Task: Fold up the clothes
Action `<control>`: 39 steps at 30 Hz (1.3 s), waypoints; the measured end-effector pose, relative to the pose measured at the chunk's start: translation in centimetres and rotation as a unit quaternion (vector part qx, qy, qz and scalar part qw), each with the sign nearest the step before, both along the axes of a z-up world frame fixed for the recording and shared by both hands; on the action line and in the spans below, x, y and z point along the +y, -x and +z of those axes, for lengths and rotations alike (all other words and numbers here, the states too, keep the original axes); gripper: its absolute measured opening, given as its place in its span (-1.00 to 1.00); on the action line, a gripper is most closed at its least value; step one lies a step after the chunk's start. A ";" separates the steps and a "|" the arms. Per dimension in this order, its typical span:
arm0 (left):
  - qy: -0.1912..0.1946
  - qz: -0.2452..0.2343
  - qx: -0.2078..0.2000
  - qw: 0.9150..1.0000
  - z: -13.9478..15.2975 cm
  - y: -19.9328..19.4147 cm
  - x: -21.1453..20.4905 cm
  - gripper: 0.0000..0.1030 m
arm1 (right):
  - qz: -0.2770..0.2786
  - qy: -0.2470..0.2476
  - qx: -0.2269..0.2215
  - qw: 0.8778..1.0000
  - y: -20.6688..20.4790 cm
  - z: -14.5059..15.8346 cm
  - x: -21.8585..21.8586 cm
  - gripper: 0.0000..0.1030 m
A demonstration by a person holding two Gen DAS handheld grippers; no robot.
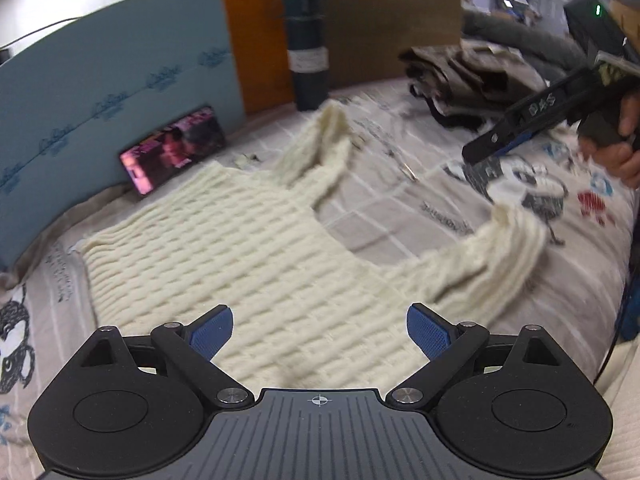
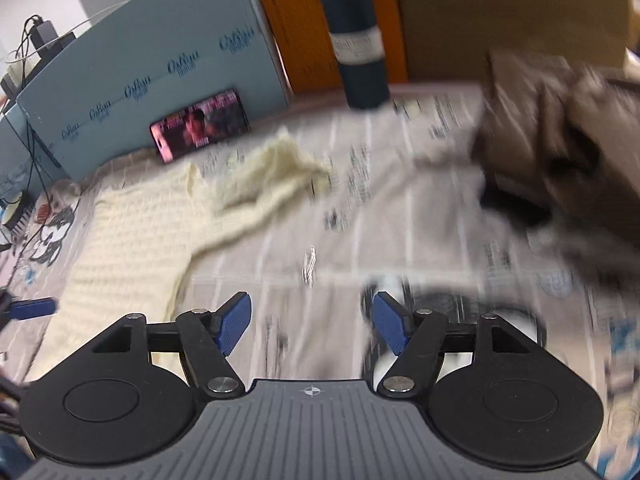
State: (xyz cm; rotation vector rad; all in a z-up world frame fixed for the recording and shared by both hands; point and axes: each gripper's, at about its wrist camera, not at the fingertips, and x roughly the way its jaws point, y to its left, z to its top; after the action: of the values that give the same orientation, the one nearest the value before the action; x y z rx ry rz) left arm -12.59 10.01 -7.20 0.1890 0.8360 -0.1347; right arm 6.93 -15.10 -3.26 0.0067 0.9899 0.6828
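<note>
Across the printed sheet (image 1: 400,136) that covers the whole work surface lies a cream knit top (image 1: 240,256), spread flat with its body toward the left and its two straps reaching away. One strap runs toward the dark bottle (image 1: 306,48); the other ends rumpled near the cartoon prints on the sheet, below the right gripper. Behind the sheet stand a pale blue board (image 1: 100,80), an orange board (image 1: 256,40) and a brown cardboard panel (image 1: 392,24), side by side. A heap of brown clothes (image 1: 468,68) sits at the far right of the sheet, well apart from the top. The bottle stands upright in front of the orange board. A phone (image 1: 174,148) with a lit screen leans against the blue board, just beside the top's far edge.

The left gripper (image 1: 319,332) is tilted down over the body of the top, its blue pads (image 1: 214,330) wide apart with only knit showing beneath them and nothing pinched. The right gripper (image 2: 312,324) is also angled down, over bare sheet to the right of the top; its jaws stand apart and empty. In the left wrist view it shows as a dark body slanting down from the upper right, held in a hand (image 1: 624,140) whose fingers wrap its grip, just above the rumpled strap end. Both views are smeared by motion blur.
</note>
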 end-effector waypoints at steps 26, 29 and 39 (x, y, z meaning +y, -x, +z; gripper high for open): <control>-0.048 0.145 -0.027 0.988 1.0 2.4 2.6 0.86 | 0.119 -0.191 0.164 0.960 4.4 -0.5 6.8 -0.70; -0.037 0.209 -0.064 0.975 2.5 3.1 4.7 0.86 | 0.166 -0.158 0.162 0.960 5.8 -1.6 10.9 -0.70; 0.006 0.243 -0.079 0.967 3.0 2.6 6.0 0.86 | 0.342 -0.078 0.101 0.931 11.0 -2.6 17.3 0.63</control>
State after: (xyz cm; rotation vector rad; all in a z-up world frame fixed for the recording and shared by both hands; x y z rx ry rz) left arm -15.23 15.97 -4.15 -0.0213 0.7001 0.3325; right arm -4.05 2.17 -5.81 -0.1380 1.1383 1.4251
